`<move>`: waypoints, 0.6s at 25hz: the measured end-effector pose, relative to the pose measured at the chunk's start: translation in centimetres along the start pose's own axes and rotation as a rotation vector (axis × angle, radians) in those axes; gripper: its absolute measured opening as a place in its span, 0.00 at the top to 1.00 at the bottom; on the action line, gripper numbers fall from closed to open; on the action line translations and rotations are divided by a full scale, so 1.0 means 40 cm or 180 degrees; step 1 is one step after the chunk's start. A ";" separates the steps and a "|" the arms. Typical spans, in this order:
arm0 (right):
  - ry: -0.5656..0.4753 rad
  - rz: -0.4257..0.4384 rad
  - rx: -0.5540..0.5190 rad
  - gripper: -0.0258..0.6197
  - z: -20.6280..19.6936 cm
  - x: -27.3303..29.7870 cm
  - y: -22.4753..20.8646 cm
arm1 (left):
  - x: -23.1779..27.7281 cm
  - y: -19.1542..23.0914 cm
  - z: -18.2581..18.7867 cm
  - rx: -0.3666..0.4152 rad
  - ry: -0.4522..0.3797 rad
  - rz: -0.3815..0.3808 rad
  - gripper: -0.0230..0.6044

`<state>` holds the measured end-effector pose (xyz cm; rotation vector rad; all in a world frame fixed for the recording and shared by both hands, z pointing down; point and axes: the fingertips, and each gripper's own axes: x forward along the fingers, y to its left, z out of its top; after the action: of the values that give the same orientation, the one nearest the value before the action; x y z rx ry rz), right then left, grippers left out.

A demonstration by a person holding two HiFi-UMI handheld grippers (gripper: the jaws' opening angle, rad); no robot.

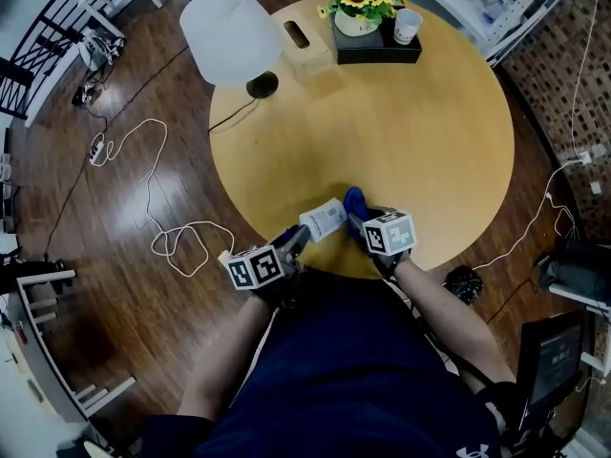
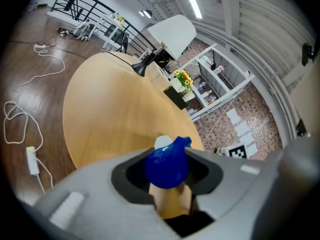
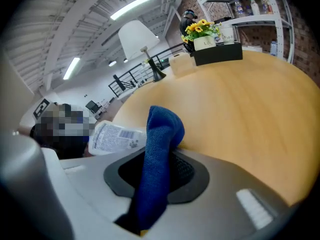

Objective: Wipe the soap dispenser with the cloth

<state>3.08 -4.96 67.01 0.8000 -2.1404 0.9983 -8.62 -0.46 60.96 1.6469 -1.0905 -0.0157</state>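
Note:
The soap dispenser (image 1: 323, 219), a white labelled bottle, is held tilted over the near edge of the round wooden table (image 1: 420, 132). My left gripper (image 1: 294, 239) is shut on its glossy blue pump end (image 2: 166, 164), and the white body (image 2: 162, 142) points away from the jaws. My right gripper (image 1: 363, 221) is shut on a blue cloth (image 1: 354, 200) whose folded end stands up out of the jaws (image 3: 159, 134). In the right gripper view the labelled bottle (image 3: 114, 137) lies just left of the cloth. Whether the cloth touches the bottle I cannot tell.
At the table's far side stand a lamp with a white shade (image 1: 229, 31), a tissue box (image 1: 307, 57) and a black tray (image 1: 377, 53) holding sunflowers and a cup (image 1: 408, 25). White cables (image 1: 153, 194) trail over the wooden floor at left. A person's legs fill the bottom of the head view.

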 end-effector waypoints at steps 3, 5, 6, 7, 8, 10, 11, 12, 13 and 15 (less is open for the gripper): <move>0.0104 -0.0077 0.0057 0.81 -0.019 -0.016 -0.002 | 0.002 0.005 -0.003 -0.0038 -0.0002 -0.0018 0.74; -0.0036 0.0262 -0.0032 0.81 -0.004 -0.038 0.075 | 0.006 0.006 -0.004 -0.0061 -0.0015 -0.0024 0.74; -0.0130 0.0495 -0.0147 0.81 0.004 -0.049 0.130 | 0.007 0.006 -0.004 -0.0084 -0.0024 -0.0022 0.74; -0.0204 0.0713 -0.0304 0.81 0.007 -0.056 0.187 | 0.007 0.008 -0.003 -0.0126 -0.0036 -0.0016 0.74; -0.0246 0.0874 -0.0486 0.81 0.004 -0.059 0.237 | 0.008 0.009 -0.002 -0.0188 -0.0051 -0.0010 0.74; -0.0259 0.0951 -0.0832 0.81 -0.012 -0.047 0.289 | 0.011 0.012 0.000 -0.0333 -0.0081 0.0000 0.74; -0.0257 0.0891 -0.0935 0.81 -0.020 -0.036 0.290 | 0.013 0.013 0.000 -0.0398 -0.0089 0.0001 0.74; -0.0256 0.0804 -0.0964 0.81 -0.024 -0.025 0.278 | 0.014 0.015 0.000 -0.0459 -0.0095 -0.0002 0.74; -0.0245 0.0703 -0.0932 0.81 -0.027 -0.017 0.259 | 0.014 0.017 0.000 -0.0517 -0.0101 -0.0007 0.74; -0.0169 0.0469 -0.0798 0.81 -0.034 -0.006 0.201 | 0.012 0.019 0.004 -0.0575 -0.0111 -0.0020 0.74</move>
<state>-2.30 0.45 64.11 0.5602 -2.3398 0.7661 -8.90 -0.88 61.73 1.4926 -1.0784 -0.1435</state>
